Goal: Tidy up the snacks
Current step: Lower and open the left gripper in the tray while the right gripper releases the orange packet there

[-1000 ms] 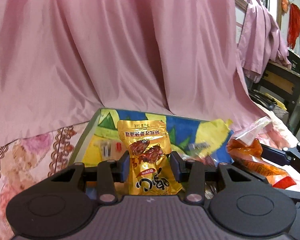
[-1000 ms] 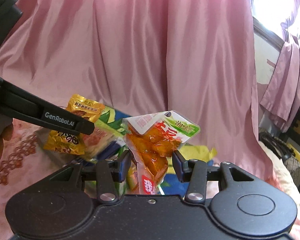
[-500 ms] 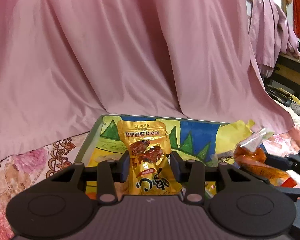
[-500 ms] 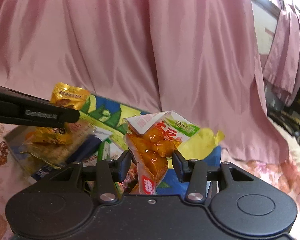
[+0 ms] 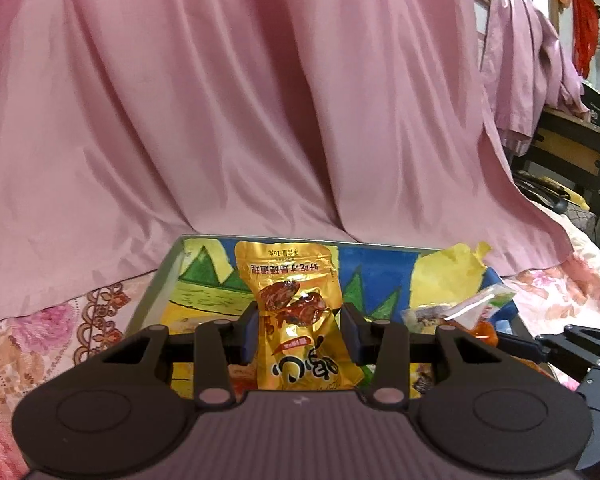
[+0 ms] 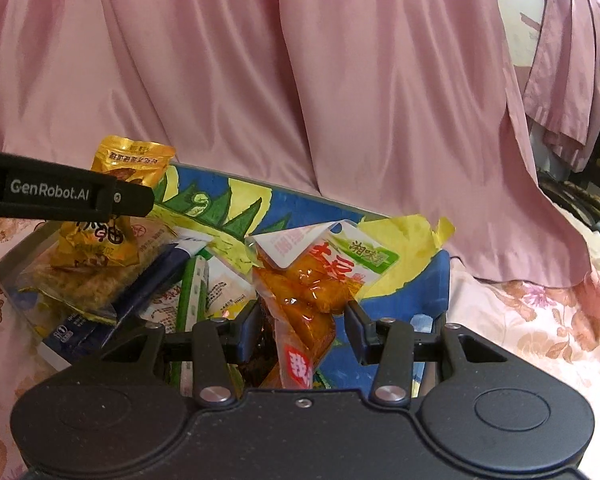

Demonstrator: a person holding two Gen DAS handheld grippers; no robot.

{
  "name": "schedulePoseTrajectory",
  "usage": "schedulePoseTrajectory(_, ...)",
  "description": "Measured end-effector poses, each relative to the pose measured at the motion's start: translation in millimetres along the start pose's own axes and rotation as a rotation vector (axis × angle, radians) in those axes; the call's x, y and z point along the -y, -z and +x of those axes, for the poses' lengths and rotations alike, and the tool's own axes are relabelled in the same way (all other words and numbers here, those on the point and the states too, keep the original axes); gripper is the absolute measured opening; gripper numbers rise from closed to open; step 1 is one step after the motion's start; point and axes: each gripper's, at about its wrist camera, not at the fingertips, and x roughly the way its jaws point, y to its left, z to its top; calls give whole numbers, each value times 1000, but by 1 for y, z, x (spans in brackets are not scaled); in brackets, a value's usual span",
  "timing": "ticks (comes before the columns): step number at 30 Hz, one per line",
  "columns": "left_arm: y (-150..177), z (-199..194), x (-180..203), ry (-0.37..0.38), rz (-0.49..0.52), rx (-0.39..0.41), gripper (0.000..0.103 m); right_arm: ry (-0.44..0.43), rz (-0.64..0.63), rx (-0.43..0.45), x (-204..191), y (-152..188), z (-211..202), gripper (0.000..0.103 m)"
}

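Each hand-held gripper [image 5: 300, 334] is black — round bumps, silver screws, blue pads [image 6: 253, 330], white letters "GenRobot.AI".

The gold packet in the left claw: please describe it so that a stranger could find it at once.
Find the painted box before the pink curtain. Above its left part, the left claw grips a gold packet showing brown meat. The packet in the right claw is clear, with orange pieces.

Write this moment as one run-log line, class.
left hand-held gripper: shut on gold snack packet | right hand-held gripper: shut on orange snack packet | both over painted box | release: not yet
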Motion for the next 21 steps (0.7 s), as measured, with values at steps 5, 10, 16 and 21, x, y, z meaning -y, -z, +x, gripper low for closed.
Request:
schedulePoseTrajectory(5,3,2,5,-6,30,-5,46,-1,10,-6,2,-1,1,47)
schedulePoseTrajectory(10,-1,0,7,-2,17,-16,46,-6,32,-7,4,0,2,47)
schedulePoseTrajectory(16,2,1,13,-8,60,-14,46,-6,38,-9,5,0,3,47)
schedulePoseTrajectory(21,2,1,15,-9,62,-19,47,-7,52,-13,7,0,3,48)
